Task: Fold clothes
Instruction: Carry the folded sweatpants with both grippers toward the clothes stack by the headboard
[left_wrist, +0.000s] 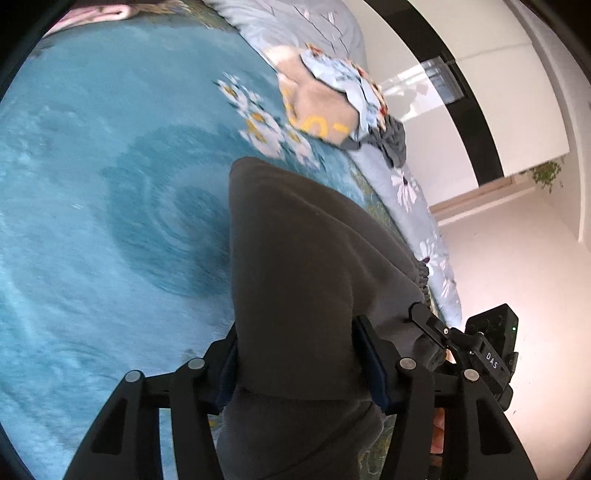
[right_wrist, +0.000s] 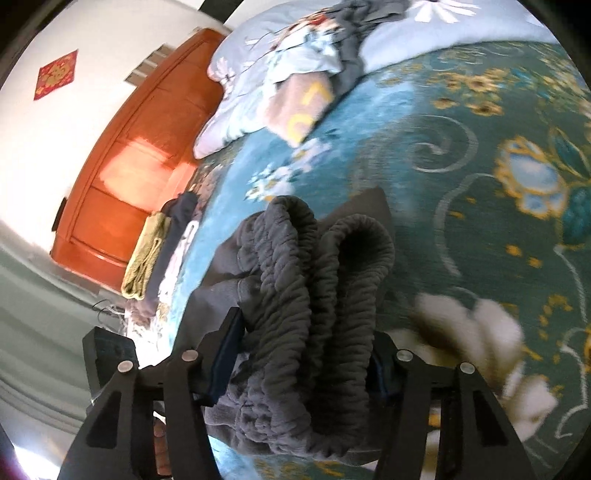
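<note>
1. Nearest, the left gripper (left_wrist: 301, 363) pinches a folded bundle of the dark grey trousers (left_wrist: 295, 258); both pads press into smooth, fleecy cloth, which stretches ahead of the jaws in a long flat wedge over the blanket (left_wrist: 92, 203).
2. The right gripper (right_wrist: 301, 363) is pressed onto the same garment at its waistband (right_wrist: 314, 295), a thick, ruched elastic doubled into two puffy loops between the jaws.
3. The trousers seem lifted partly clear of the bed, though the blur makes it hard to say how much still rests on it.
4. Risks from here: the bunched waistband is bulky and springy, so a layer could squeeze out of the right grip and the fold would open. If the two hands drift apart unevenly, the wedge could twist and land crooked. The plush blanket may drag on the trailing end and pull the layers out of line.
5. The blanket is a deep-pile teal throw with swirls, white daisies and gold flowers.
6. Further on lies a rumpled heap (left_wrist: 332, 99): something beige with yellow marks, a floral piece, a grey one, on a pale blue flowered quilt (left_wrist: 417, 192).
7. In the right view, a folded stack (right_wrist: 155, 258) sits at the bed's edge, before an orange wooden panel (right_wrist: 140, 166).
</note>
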